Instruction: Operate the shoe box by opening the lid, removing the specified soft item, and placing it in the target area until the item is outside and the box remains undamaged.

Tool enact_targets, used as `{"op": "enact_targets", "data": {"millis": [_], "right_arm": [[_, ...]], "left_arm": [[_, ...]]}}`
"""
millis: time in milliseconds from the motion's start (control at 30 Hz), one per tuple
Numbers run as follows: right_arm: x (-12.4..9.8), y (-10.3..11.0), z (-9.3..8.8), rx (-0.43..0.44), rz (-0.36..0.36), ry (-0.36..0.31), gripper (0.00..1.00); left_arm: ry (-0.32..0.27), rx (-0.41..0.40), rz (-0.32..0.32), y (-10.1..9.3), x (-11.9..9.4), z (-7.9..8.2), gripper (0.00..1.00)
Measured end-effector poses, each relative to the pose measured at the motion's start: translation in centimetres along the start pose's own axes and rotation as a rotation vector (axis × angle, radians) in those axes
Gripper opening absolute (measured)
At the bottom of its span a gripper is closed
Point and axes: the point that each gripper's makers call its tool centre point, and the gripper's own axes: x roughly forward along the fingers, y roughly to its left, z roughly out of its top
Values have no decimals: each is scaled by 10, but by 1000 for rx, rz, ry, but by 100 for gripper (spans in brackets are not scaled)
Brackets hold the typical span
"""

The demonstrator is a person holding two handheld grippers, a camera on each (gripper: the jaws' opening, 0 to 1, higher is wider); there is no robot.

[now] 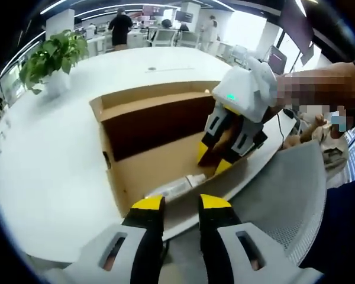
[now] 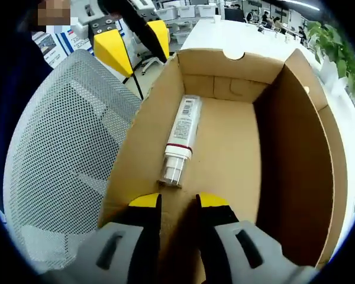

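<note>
- Hovering over the open cardboard shoe box (image 2: 236,154), right tongs (image 2: 177,201) with jaws narrowly parted and nothing between them; tips just above the near wall of the box at 6 o'clock in the right gripper view.
- Lying flat on the box floor along the left wall, a white soft tube (image 2: 180,139) with a barcode label and a clear cap end pointing toward the tongs, at 11 o'clock from the tips.
- Seen in the left gripper view, left tongs (image 1: 180,203) likewise slightly apart and empty, outside the box near its front edge; right tongs (image 1: 222,157) at 2 o'clock from them, dipped into the box interior.
- Lid flap (image 1: 154,97) already folded back at 12 o'clock, resting on the white tabletop (image 1: 53,171).
- Risk: closing on the tube so close to the wall could pinch or tear the cardboard; cause would be one jaw catching the wall.
- Risk: squeezing the clear cap end could make the tube slip or skid away.
- Risk: lifting with the box unbraced could drag it toward the tabletop edge beside the mesh chair (image 2: 65,148).
</note>
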Motion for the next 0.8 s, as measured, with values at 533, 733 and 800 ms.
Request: {"op": "enact_targets", "data": {"millis": [533,733,800], "right_arm": [[-19,-8,9,38,-46,-86,20],[-24,-6,10,38,-50,-95,20],[-24,-6,12,40,-46,-102,21]], "left_arm": [[-8,32,14,1,6,23,20],[9,27,20,4,8,17,20],[9,29,25,7,8,15,20]]}}
